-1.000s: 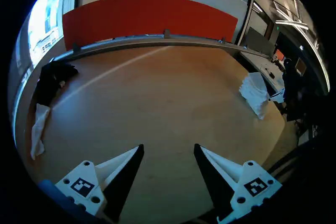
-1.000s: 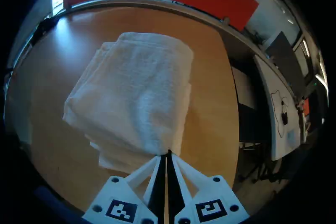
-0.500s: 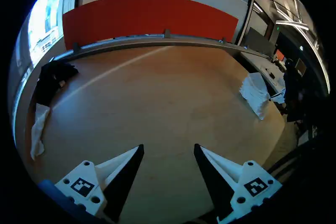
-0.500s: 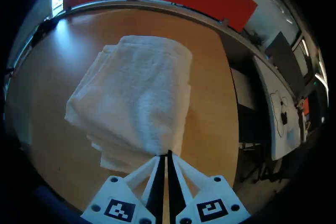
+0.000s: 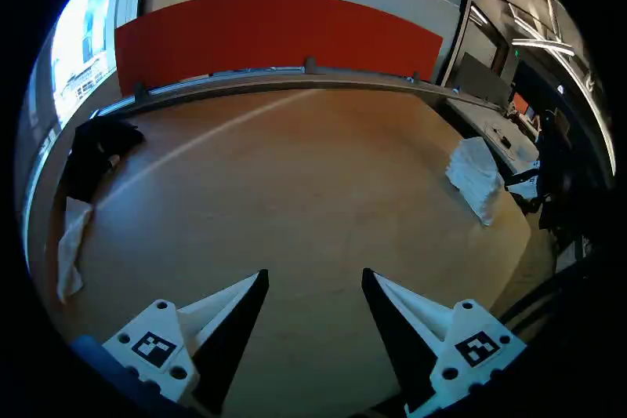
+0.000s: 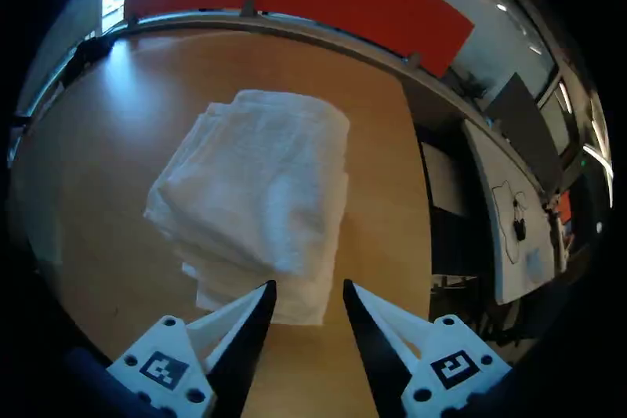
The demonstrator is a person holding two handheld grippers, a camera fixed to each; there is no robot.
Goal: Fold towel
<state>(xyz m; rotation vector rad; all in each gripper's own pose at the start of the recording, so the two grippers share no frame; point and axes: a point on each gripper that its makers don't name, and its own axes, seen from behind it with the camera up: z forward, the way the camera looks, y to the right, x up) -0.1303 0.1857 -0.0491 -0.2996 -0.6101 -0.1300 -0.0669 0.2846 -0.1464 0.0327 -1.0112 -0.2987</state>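
On table (image 6: 94, 151), near its edge, folded towel (image 6: 255, 198) lies flat. Right gripper (image 6: 306, 296), clamped on towel corner 0.5 s ago, now spread, released; fold looks finished. Left gripper (image 5: 313, 281) wide, empty, well apart.

The towel (image 6: 259, 198) is white terry cloth, folded into a thick, squarish bundle of several layers. It lies flat on the wooden table (image 6: 102, 143) at a slant. Its far end is a smooth, rounded fold; the stacked edges show along the near and left sides, slightly uneven. It rests close to the table's right-hand edge.
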